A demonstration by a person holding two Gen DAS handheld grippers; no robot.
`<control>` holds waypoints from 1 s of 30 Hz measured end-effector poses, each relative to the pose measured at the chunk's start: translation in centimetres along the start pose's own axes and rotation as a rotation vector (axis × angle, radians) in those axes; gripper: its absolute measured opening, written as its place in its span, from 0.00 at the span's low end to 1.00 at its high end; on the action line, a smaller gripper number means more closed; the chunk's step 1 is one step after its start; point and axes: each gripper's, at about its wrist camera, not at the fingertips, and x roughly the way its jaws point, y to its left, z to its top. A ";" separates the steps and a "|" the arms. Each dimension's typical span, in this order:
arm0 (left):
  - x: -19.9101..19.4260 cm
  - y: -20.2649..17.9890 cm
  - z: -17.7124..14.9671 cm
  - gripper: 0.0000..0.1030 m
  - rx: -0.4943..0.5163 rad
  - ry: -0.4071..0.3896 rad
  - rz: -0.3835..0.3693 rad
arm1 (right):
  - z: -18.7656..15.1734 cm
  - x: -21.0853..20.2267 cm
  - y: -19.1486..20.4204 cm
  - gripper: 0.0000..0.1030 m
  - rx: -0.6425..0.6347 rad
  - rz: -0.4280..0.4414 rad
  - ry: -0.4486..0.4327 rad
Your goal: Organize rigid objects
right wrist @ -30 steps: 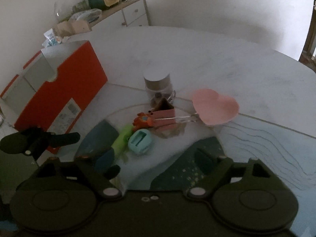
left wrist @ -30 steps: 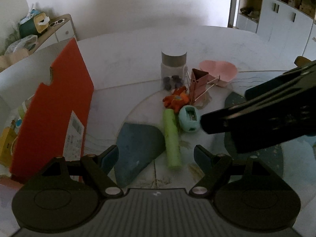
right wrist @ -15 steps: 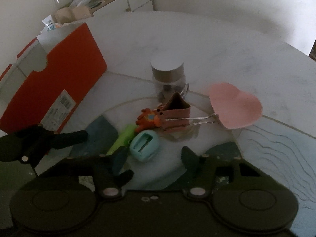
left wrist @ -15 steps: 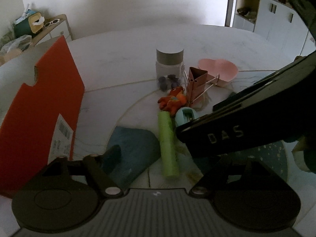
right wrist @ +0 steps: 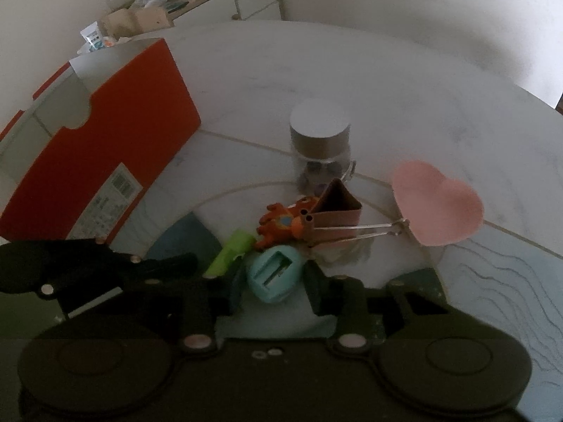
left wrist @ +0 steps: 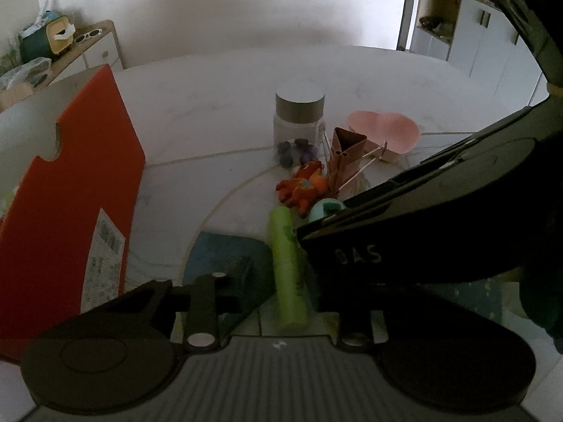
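The left hand-held gripper (left wrist: pixel 278 281) points down at a pale marbled surface (left wrist: pixel 218 112), its jaws closing around a light green cylinder (left wrist: pixel 286 267) that lies lengthwise between them; whether the pads touch it cannot be told. The right hand-held gripper's dark body (left wrist: pixel 422 225) crosses from the right, hiding part of a teal sharpener (left wrist: pixel 322 209). Beyond lie an orange toy figure (left wrist: pixel 302 186), a rose-coloured binder clip (left wrist: pixel 346 156), a grey-lidded jar (left wrist: pixel 299 123) and a pink heart-shaped dish (left wrist: pixel 383 133). An open red box (left wrist: pixel 70 197) stands at left.
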 end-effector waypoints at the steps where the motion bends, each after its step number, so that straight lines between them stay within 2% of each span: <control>1: 0.0 0.1 0.0 0.23 0.001 0.001 -0.001 | 0.0 -0.1 0.0 0.34 0.001 -0.004 0.001; 5: -0.2 0.4 -0.1 0.16 -0.004 0.013 -0.002 | -0.2 -0.4 -0.7 0.34 0.031 -0.004 0.001; 15: -1.5 0.7 -0.3 0.16 0.002 0.022 -0.020 | -2.3 -2.8 -1.5 0.34 0.082 0.005 -0.004; 30: -7.6 1.2 0.6 0.16 -0.045 0.005 -0.090 | -3.3 -9.2 1.9 0.34 0.009 -0.005 -0.084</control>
